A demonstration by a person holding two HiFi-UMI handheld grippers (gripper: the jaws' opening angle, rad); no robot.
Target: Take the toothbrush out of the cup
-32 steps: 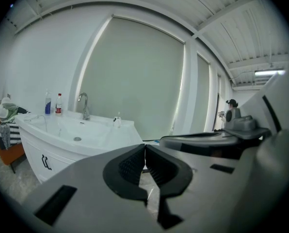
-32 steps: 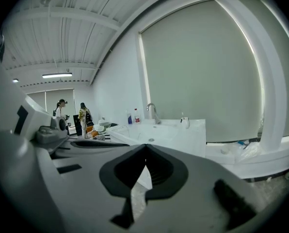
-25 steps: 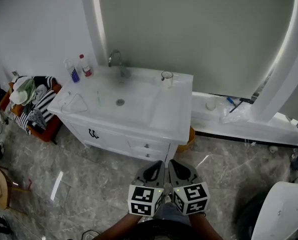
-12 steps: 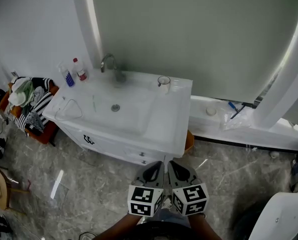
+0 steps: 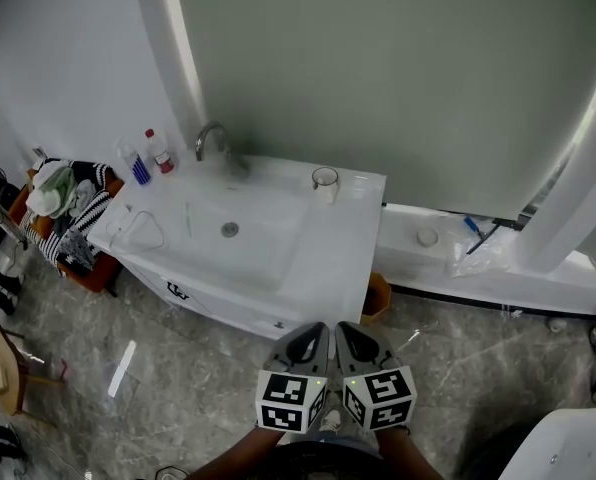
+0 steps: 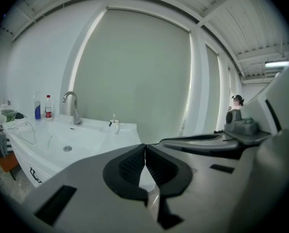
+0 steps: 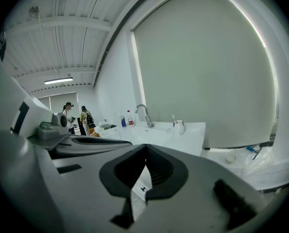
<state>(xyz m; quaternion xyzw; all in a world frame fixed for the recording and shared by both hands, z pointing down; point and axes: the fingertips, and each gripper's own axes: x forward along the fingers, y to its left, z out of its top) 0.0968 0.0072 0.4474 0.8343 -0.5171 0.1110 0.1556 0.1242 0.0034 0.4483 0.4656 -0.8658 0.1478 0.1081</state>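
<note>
A clear cup (image 5: pixel 325 181) stands on the back right corner of the white sink vanity (image 5: pixel 333 258). In the left gripper view the cup (image 6: pixel 115 126) has a thin toothbrush (image 6: pixel 114 116) sticking up out of it. The right gripper view shows the same cup (image 7: pixel 178 126) and toothbrush (image 7: pixel 173 117). My left gripper (image 5: pixel 313 340) and right gripper (image 5: pixel 353 340) sit side by side low in the head view, short of the vanity's front edge and far from the cup. Both are shut with nothing between the jaws.
A faucet (image 5: pixel 210 138) and two bottles (image 5: pixel 146 154) stand at the back left of the basin. A wire hanger (image 5: pixel 143 230) lies on its left side. A chair piled with clothes (image 5: pixel 63 203) is at the left, an orange bin (image 5: pixel 376 296) beside the vanity, and a window ledge with a plastic bag (image 5: pixel 478 248) at the right.
Both grippers have come closer to the vanity, still side by side. Its front edge now lies nearer to them in the head view. Both stay shut.
</note>
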